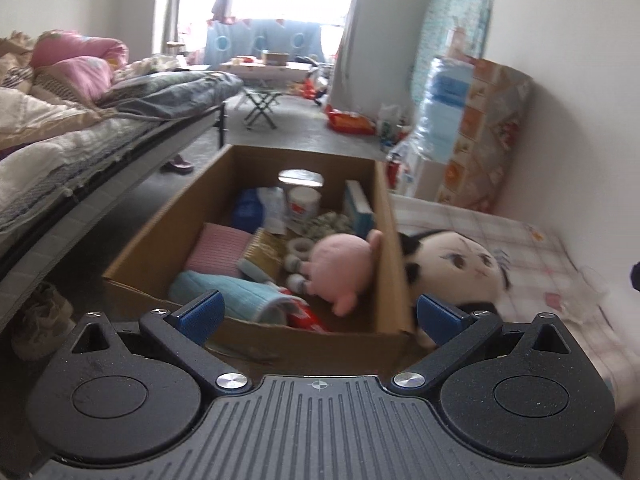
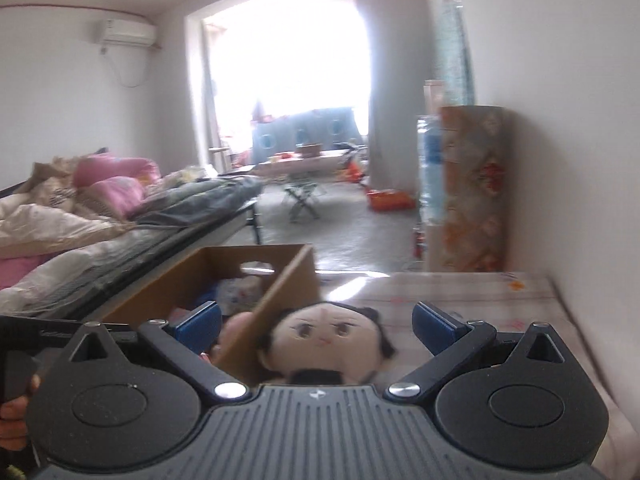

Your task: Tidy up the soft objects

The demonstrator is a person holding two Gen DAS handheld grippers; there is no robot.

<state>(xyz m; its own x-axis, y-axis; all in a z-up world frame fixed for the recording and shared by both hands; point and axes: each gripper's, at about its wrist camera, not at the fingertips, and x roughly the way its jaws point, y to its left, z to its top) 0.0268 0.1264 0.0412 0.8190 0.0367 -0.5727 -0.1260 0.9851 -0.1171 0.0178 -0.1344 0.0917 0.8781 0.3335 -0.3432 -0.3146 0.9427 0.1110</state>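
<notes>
left gripper (image 1: 318, 312): jaws spread wide, nothing held | right gripper (image 2: 316, 326): jaws spread wide, nothing held | doll (image 2: 326, 340): laid on checked surface (image 2: 460, 300), against cardboard box (image 1: 192, 216) outer wall | pink plush (image 1: 340, 266): inside box

My left gripper (image 1: 318, 314) spread wide, nothing between the pads. Ahead of it the cardboard box (image 1: 168, 216) open on top; entry from above only. Inside crowded: pink plush (image 1: 340, 266), teal cloth (image 1: 228, 290), pink folded cloth (image 1: 222, 248), a white cup (image 1: 304, 202) at the far end. Box's right wall (image 2: 276, 304) stands between my right gripper (image 2: 318, 330) pads, touching the doll (image 2: 324, 336) beside it. Open checked cloth (image 2: 460, 292) right of the doll. Bed (image 1: 80, 160) closes off the left.
</notes>
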